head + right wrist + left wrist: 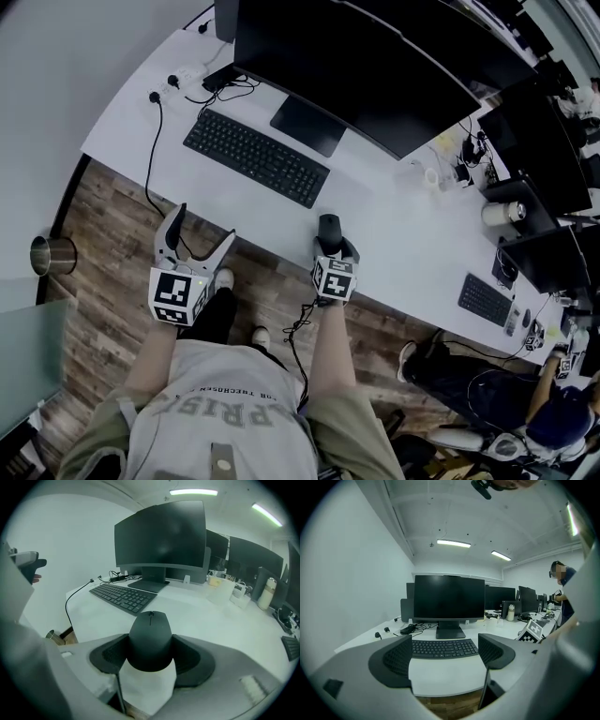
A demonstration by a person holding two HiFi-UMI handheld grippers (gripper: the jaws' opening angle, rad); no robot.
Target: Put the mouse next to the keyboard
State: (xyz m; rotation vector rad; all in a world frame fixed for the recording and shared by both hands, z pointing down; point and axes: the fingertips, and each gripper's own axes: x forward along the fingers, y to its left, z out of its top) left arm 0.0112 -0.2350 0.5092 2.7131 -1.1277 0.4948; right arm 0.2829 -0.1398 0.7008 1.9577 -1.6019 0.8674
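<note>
Nearest to us, our right gripper (151, 659) has its two ribbed black pads pressed against the flanks of the mouse (151, 637), a smooth, matte black dome with a thin wheel slot down its nose. The mouse sits at the front edge of the white desk (394, 234); we cannot tell whether it rests on the surface or hangs just above it. Our left gripper (202, 229) is off to the left over the wood-plank floor (103, 230), just short of the desk's edge. Its curved grey jaws are spread wide, with nothing between their dotted pads. A little ahead and to the left of the mouse, with bare desktop between them, lies the keyboard (256, 157), a flat black slab of low, close-set keys. Behind it a broad, dark, glossy monitor (366, 66) stands on a flat rectangular foot, with thin black cables looping off to the left.
</note>
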